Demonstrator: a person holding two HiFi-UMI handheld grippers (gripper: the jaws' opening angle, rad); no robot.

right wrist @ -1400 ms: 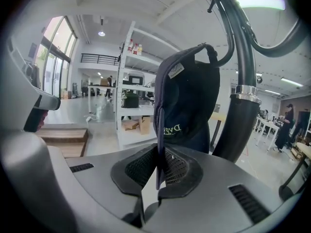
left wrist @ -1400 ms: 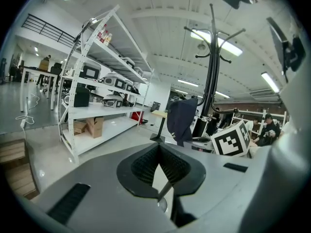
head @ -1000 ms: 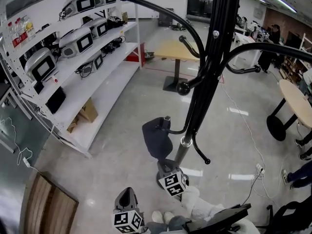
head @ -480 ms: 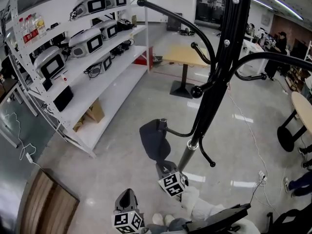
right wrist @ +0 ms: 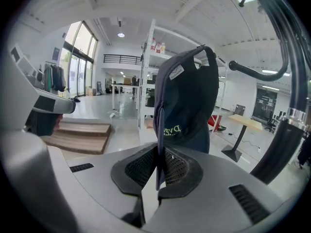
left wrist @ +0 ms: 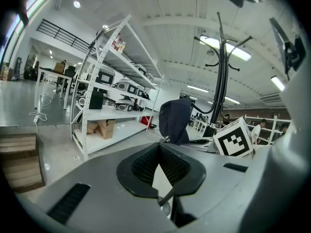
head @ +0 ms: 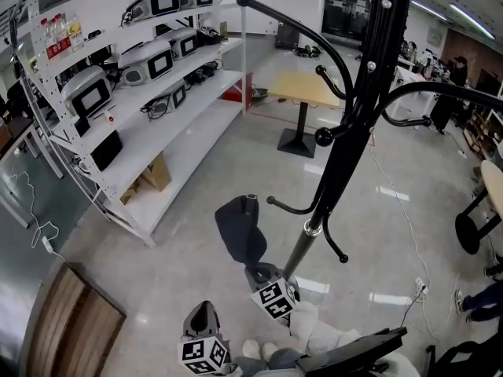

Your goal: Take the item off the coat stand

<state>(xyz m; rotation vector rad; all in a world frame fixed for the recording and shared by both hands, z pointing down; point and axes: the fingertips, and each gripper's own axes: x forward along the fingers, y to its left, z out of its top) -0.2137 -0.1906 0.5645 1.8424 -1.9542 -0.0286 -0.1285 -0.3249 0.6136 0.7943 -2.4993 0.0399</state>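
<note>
A dark navy cap [head: 240,230] hangs from my right gripper [head: 256,270], which is shut on its lower edge. In the right gripper view the cap [right wrist: 187,101] stands upright with its fabric pinched between the pads. It is just left of the low hook [head: 284,207] of the black coat stand [head: 346,155] and apart from the hook's tip. My left gripper [head: 206,311] is lower left of the cap, shut with nothing in it. The left gripper view shows the cap [left wrist: 176,120] ahead and the coat stand [left wrist: 221,81] behind it.
White shelving [head: 149,124] with devices runs along the left. A wooden platform [head: 71,328] lies at the lower left. A small table [head: 302,93] stands beyond the coat stand. More curved hooks [head: 314,45] branch out overhead. Round tables [head: 491,187] are at the right.
My right gripper has drawn the cap leftward, from the low hook's tip to a spot clear of it. The left gripper has barely shifted.
</note>
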